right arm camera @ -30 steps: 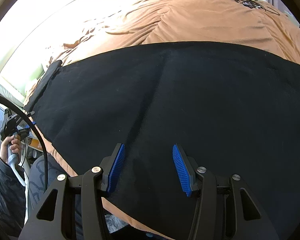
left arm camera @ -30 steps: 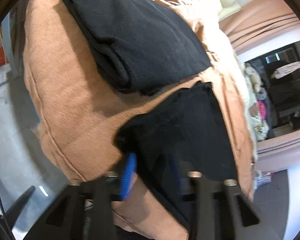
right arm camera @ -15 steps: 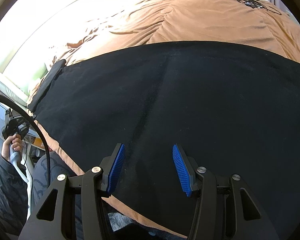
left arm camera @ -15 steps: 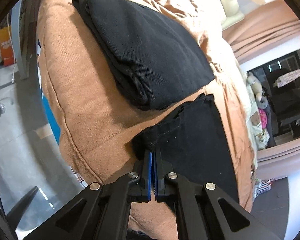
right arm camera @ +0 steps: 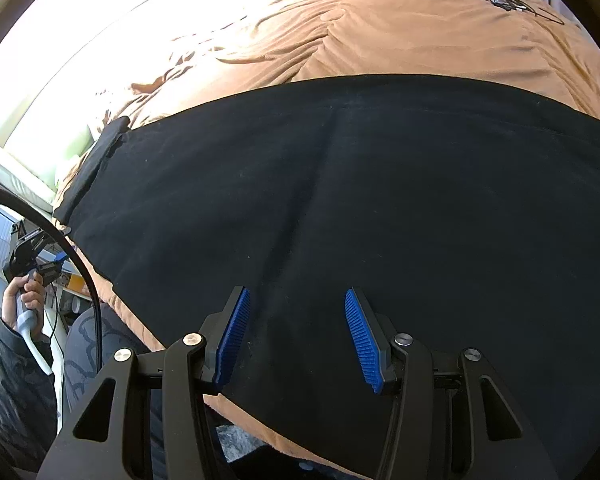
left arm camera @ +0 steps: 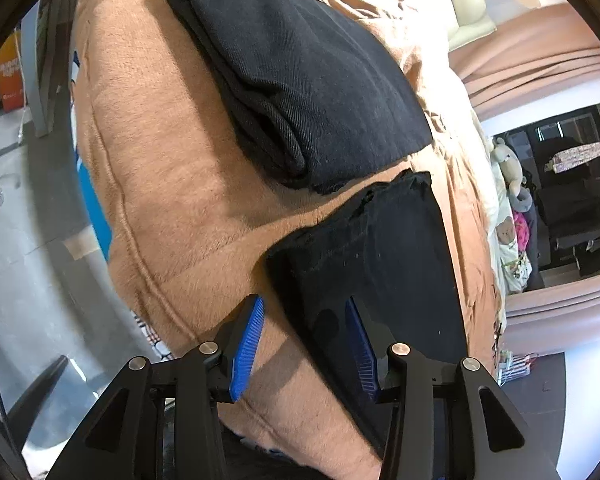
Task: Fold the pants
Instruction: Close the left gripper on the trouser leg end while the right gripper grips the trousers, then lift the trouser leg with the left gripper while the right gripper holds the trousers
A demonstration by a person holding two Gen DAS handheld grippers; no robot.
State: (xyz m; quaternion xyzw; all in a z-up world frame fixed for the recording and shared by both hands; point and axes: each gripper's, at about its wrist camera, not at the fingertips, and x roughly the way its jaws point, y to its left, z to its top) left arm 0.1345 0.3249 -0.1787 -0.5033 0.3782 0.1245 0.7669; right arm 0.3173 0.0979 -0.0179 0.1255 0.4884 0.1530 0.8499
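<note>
Here the left gripper (left arm camera: 304,344) has its blue pads (left arm camera: 247,350) spread apart, holding nothing. One pad hangs over the blanket (left arm camera: 172,184), the other over the near edge of the pants (left arm camera: 388,264); whether either touches the cloth cannot be told. In the left wrist view the pants run from the pads toward 1 o'clock as a flat black strip with a hemmed end. Just past that end, toward 12 o'clock, a folded black stack (left arm camera: 312,80) lies on the same tan blanket, near the hem but apart from it. Stuffed toys (left arm camera: 512,184) sit at 3 o'clock along the far side of the bed, and a grey floor (left arm camera: 28,240) shows at 9 o'clock.

The right gripper (right arm camera: 296,332) is likewise open, its pads (right arm camera: 232,336) wide apart over the black pants (right arm camera: 380,208), gripping nothing. In this view the pants spread flat across the middle, a seam running from the pads toward 12 o'clock, with the blanket (right arm camera: 400,32) beyond. At 9 o'clock the person's hand (right arm camera: 24,296) holds the handle of the left gripper beside the bed, a black cable (right arm camera: 80,256) arcing past it.
</note>
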